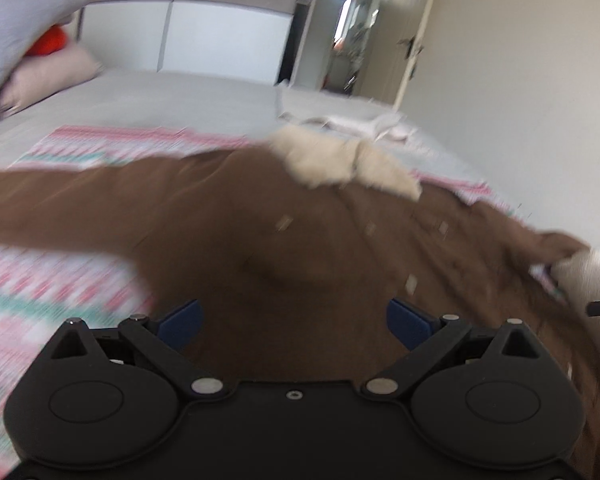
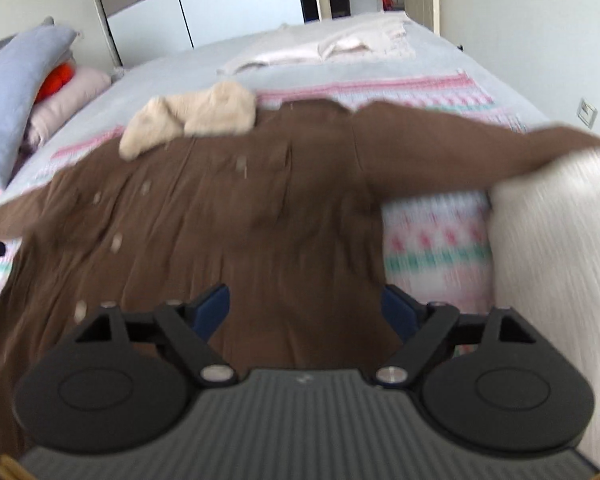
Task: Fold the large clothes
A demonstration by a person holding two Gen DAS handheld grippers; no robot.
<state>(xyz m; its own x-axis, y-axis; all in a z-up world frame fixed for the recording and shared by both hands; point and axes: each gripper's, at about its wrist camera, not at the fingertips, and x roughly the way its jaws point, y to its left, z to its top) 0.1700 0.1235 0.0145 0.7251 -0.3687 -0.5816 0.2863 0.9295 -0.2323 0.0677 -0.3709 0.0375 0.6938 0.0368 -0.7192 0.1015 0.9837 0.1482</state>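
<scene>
A large brown jacket [image 1: 284, 240] with a cream fleece collar [image 1: 340, 160] lies spread on a patterned pink and green blanket [image 1: 40, 280] on the bed. Its sleeve stretches left in the left wrist view. My left gripper [image 1: 294, 320] is open, its blue pads wide apart over the jacket's lower body. In the right wrist view the jacket [image 2: 228, 208] and its collar [image 2: 196, 116] lie ahead, a sleeve reaching right. My right gripper [image 2: 306, 308] is open just above the jacket's hem. Neither holds cloth.
Pillows [image 1: 24, 28] are stacked at the bed's head on the left. Pale clothes [image 2: 332, 46] lie at the far side of the bed. A white ribbed cushion [image 2: 556, 280] stands at the right. Wardrobe doors [image 1: 188, 36] and a doorway are behind.
</scene>
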